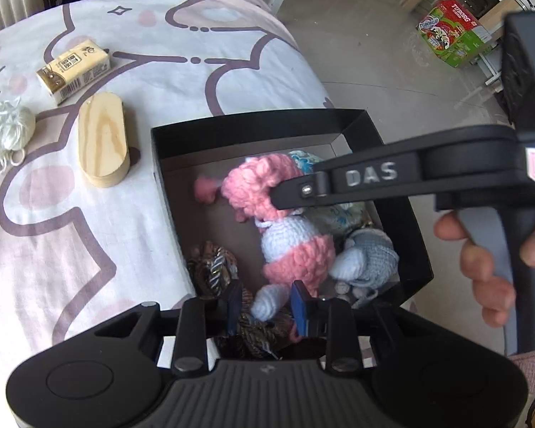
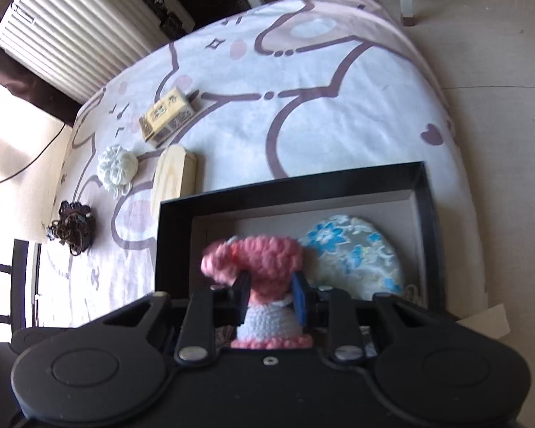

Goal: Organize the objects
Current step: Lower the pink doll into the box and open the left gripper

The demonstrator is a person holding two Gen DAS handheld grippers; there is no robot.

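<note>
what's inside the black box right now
Inside the black box: a pink and white crochet doll, blue-flowered fabric pouch, grey-blue knitted toy and brown braided cord. Anything beneath them is covered.

- The left gripper (image 1: pixel 267 301) points steeply down from the 6 o'clock edge of its own view, its blue pads (image 1: pixel 299 303) drawn close on a white limb of the crocheted doll (image 1: pixel 285 235).
- The right gripper (image 2: pixel 271 294) also tilts steeply down, jaws pinched on the doll's neck.
- In the left wrist view the right gripper reaches in from 3 o'clock.
- A bare hand (image 1: pixel 481 249) wraps its handle at 4 o'clock, fingers curled.
</note>
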